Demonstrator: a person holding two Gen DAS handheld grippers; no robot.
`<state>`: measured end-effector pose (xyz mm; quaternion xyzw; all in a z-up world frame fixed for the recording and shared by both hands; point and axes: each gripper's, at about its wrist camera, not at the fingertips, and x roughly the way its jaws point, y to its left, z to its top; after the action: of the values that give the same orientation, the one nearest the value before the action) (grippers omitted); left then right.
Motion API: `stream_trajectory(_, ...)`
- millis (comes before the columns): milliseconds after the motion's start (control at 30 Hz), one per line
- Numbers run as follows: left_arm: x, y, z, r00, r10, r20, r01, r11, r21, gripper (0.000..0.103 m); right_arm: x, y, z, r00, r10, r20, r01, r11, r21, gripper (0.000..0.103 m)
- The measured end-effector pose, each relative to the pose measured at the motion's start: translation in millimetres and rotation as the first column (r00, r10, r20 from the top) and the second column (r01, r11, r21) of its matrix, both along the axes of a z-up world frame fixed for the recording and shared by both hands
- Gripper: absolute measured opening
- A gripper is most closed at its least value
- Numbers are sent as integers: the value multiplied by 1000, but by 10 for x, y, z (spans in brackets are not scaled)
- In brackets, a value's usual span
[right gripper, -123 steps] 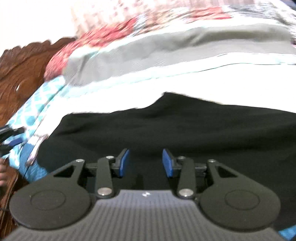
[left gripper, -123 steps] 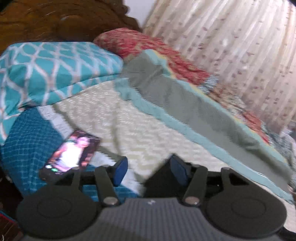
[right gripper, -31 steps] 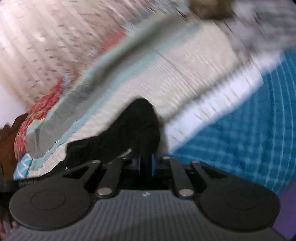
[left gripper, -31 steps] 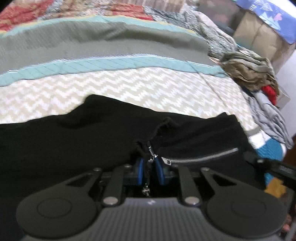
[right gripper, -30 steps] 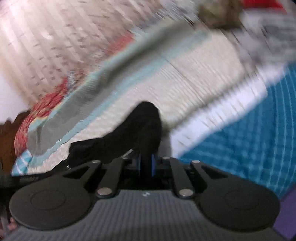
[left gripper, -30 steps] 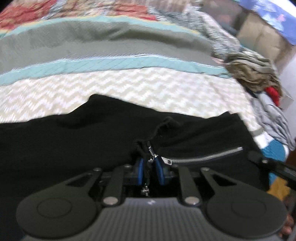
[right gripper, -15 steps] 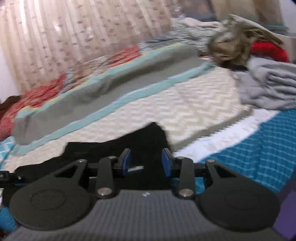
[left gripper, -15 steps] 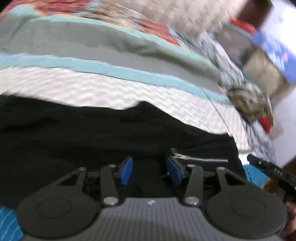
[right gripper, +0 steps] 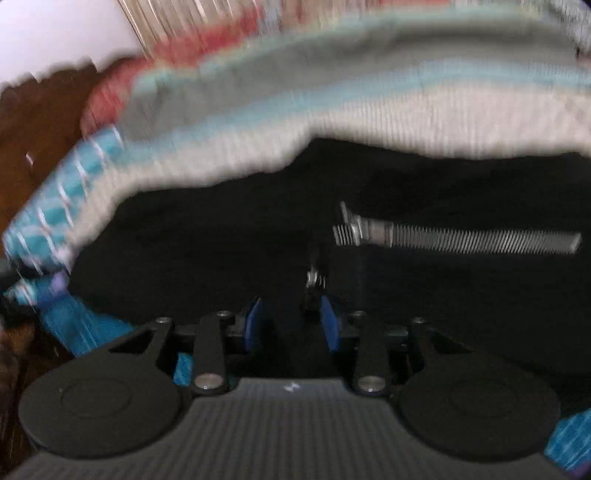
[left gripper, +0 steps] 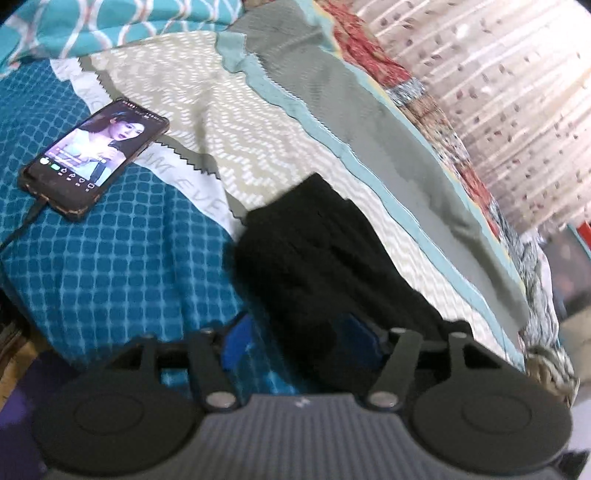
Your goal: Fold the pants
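The black pants (left gripper: 325, 258) lie on the bed, one end reaching toward the chevron sheet. My left gripper (left gripper: 299, 343) is open over the near end of the pants, with black cloth between and over its blue pads (left gripper: 236, 341). In the blurred right wrist view the pants (right gripper: 221, 240) fill the middle, with a silver zipper (right gripper: 461, 238) on top. My right gripper (right gripper: 291, 325) is open just above the cloth, a small zipper pull (right gripper: 314, 278) in front of its right pad.
A phone (left gripper: 96, 155) with a lit screen and cable lies on the blue checked bedspread (left gripper: 122, 266) at left. A grey-and-teal blanket (left gripper: 369, 129) runs behind the pants. A teal pillow (left gripper: 110, 26) is at top left, curtains (left gripper: 498, 92) at right. A wooden headboard (right gripper: 40, 122) shows at left.
Both grippers were shut on the pants a second ago and have let go and opened. The left view has swung toward the phone end; the right has swung over the zipper part.
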<state>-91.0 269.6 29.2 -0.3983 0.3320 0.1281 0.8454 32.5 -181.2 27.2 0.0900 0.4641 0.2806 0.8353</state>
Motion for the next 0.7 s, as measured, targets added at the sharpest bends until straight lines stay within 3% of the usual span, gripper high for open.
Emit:
stream_trajectory(133, 215, 237, -210, 999, 47, -11, -48, 997, -66, 77, -14, -30, 127, 1000, -22, -7, 22, 1000, 19, 37)
stream_trajectory(233, 350, 348, -359, 998, 66, 14, -64, 993, -103, 80, -70, 13, 145, 1000, -25, -1, 25, 1000, -2, 37)
stream_trajectory(300, 481, 353, -385, 998, 66, 23, -64, 995, -77, 79, -70, 55, 112, 1000, -28, 3, 28, 999, -19, 37)
stream_trajectory(333, 547, 343, -380, 998, 58, 27, -57, 997, -55, 69, -64, 69, 107, 999, -32, 2, 32, 999, -25, 37)
stream_trajectory(367, 609, 325, -388, 998, 50, 23, -49, 998, -27, 50, -34, 80, 105, 999, -33, 1, 33, 999, -29, 37)
stream_trajectory(400, 665, 308, -392, 999, 42, 8, -42, 999, 4, 43, -30, 89, 103, 999, -34, -1, 34, 999, -35, 37)
stream_trajectory(533, 603, 222, -252, 998, 46, 50, -48, 998, 41, 34, -36, 122, 127, 1000, -28, 4, 28, 998, -56, 37)
stream_trajectory(633, 488, 61, -65, 996, 24, 90, -35, 992, 122, 34, -35, 102, 155, 999, -33, 5, 33, 998, -58, 38)
stream_trajectory(700, 443, -61, 49, 994, 1, 112, -22, 983, 184, 34, -90, 119, 278, 998, -25, 59, 26, 1000, -5, 38)
